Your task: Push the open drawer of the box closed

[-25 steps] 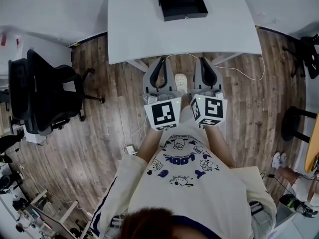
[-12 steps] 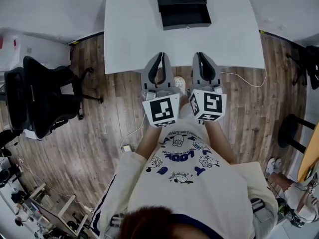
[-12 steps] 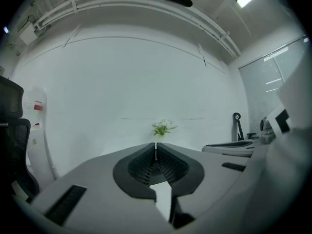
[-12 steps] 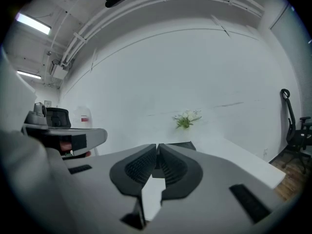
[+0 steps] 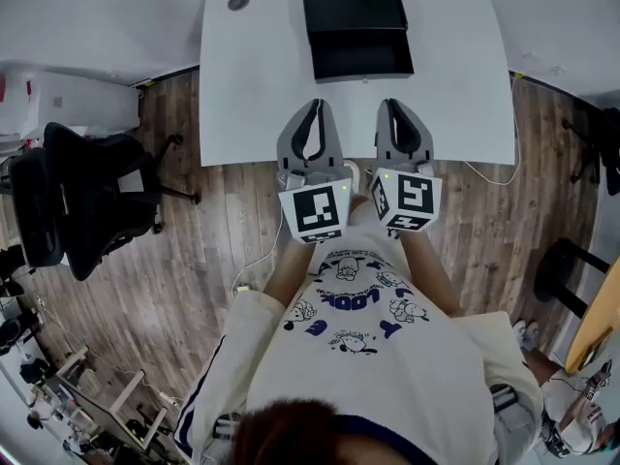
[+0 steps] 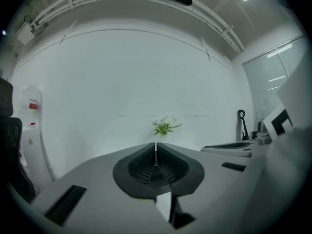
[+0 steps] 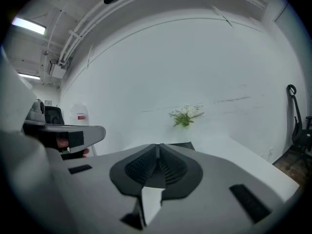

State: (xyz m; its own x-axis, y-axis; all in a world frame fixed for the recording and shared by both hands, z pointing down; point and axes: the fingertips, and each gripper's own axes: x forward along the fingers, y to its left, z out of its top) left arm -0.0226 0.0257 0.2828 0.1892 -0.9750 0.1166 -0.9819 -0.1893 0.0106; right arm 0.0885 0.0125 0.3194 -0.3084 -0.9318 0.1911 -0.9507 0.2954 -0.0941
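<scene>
Head view: black box [image 5: 353,8] at far middle of white table [image 5: 254,76], drawer [image 5: 361,56] pulled out toward near edge. Side by side over that edge, left gripper [image 5: 314,104] and right gripper [image 5: 392,104], jaws clenched, empty.

Black box [image 5: 356,29], white table [image 5: 254,77] — brown woodgrain floor [image 5: 194,252]

Black box [image 5: 353,8] on the white table [image 5: 252,85], its drawer [image 5: 361,58] open toward the near edge
</scene>
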